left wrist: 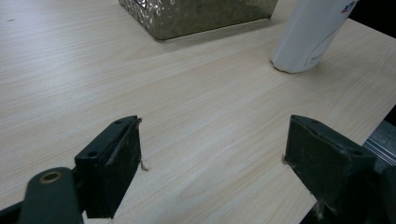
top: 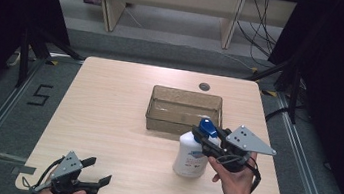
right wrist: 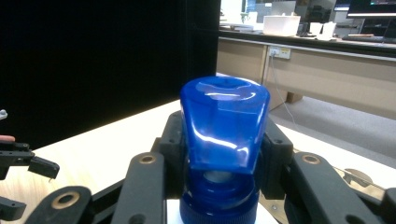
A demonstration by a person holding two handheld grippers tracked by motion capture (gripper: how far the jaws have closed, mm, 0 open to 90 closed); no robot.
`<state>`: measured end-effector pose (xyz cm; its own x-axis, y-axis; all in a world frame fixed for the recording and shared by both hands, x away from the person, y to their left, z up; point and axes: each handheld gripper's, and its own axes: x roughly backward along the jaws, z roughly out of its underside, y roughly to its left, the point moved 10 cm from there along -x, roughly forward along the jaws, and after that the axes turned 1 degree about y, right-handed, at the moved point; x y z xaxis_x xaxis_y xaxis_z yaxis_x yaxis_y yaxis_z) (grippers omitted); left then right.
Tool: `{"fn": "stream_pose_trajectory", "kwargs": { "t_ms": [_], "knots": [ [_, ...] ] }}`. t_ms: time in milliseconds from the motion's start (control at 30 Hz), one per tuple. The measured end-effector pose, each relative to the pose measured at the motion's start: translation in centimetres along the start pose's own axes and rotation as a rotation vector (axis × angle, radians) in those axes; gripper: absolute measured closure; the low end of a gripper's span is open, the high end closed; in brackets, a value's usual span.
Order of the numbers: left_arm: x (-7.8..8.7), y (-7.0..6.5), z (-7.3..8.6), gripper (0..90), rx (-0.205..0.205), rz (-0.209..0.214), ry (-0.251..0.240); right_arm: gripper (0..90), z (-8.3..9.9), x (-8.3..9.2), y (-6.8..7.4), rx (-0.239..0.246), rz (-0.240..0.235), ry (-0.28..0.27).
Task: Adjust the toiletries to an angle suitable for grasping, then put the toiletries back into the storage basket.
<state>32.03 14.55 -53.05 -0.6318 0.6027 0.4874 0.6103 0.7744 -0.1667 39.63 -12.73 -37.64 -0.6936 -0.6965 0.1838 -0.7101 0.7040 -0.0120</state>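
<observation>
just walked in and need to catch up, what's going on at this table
A person is working at a wooden table with a gripper in each hand. The right gripper is clamped on the blue pump top of a white bottle, which stands upright just in front of a clear bin. The left gripper rests near the table's front left corner with its jaws open and nothing between them.
</observation>
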Motion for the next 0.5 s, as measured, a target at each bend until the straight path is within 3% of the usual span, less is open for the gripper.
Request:
{"fn": "stream_pose_trajectory", "kwargs": {
  "t_ms": [133,267,333,500],
  "knots": [
    [-0.1,0.0,-0.1,18.0,0.001,0.005,-0.01,62.5,0.0,0.0,0.1,-0.029,-0.009,0.001],
    [0.0,0.1,0.0,18.3,0.0,-0.003,-0.001,64.6,-0.8,0.1,-0.2,-0.021,-0.008,-0.027],
    [0.0,0.0,0.0,18.3,0.001,0.006,-0.01,65.6,-1.1,0.4,-0.1,-0.049,-0.017,-0.029],
    [0.0,-0.1,-0.1,18.5,-0.003,0.001,-0.01,65.8,-1.9,0.4,-0.2,-0.013,-0.01,-0.034]
  ]
}}
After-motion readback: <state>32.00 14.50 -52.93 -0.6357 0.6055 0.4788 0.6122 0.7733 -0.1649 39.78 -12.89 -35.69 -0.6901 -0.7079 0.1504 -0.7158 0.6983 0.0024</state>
